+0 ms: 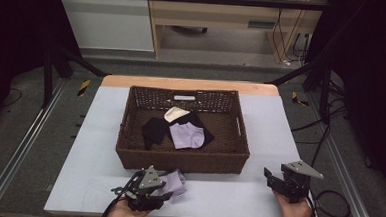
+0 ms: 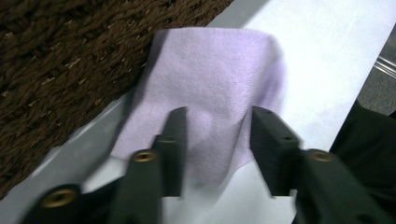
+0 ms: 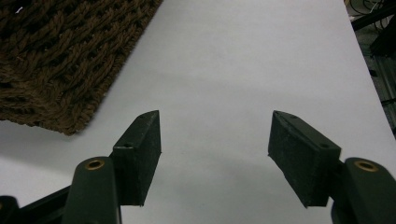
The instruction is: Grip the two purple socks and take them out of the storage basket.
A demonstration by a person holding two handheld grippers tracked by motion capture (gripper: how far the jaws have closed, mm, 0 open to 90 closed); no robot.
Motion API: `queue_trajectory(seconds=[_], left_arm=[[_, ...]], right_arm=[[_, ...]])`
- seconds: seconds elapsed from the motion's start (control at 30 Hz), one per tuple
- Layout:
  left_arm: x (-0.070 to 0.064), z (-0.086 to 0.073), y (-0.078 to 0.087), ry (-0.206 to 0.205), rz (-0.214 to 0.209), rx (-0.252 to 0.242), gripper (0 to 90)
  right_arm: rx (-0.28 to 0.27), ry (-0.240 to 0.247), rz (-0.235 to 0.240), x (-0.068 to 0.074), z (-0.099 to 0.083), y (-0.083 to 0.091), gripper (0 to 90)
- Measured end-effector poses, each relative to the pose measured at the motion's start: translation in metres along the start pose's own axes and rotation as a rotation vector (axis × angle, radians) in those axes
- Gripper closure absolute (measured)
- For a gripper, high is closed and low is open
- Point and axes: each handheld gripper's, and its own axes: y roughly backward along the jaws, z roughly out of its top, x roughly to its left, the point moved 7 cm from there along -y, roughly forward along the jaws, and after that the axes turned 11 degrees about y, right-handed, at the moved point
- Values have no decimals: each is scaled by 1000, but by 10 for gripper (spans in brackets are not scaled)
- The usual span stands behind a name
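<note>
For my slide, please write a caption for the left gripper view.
Open left claw straddling a lilac cloth beside the wicker basket.

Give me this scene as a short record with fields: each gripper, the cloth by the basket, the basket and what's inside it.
left gripper: jaws open, one on each side of the lilac cloth, over the table's near edge
lilac cloth: lies on the white table, just in front of the basket's front wall
right gripper: jaws open, nothing between them, above bare table to the right of the basket
basket: dark brown wicker, rectangular, mid-table
basket contents: black cloth, second lilac piece, cream piece
</note>
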Motion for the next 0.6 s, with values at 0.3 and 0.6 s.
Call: queue_trajectory(seconds=[0.3, 0.6], left_arm=[[1, 19, 31, 38, -2, -114, 406], [12, 49, 59, 68, 36, -215, 382]], right_arm=[[-2, 0, -1, -1, 0, 0, 347], [-7, -6, -7, -2, 1, 0, 346]])
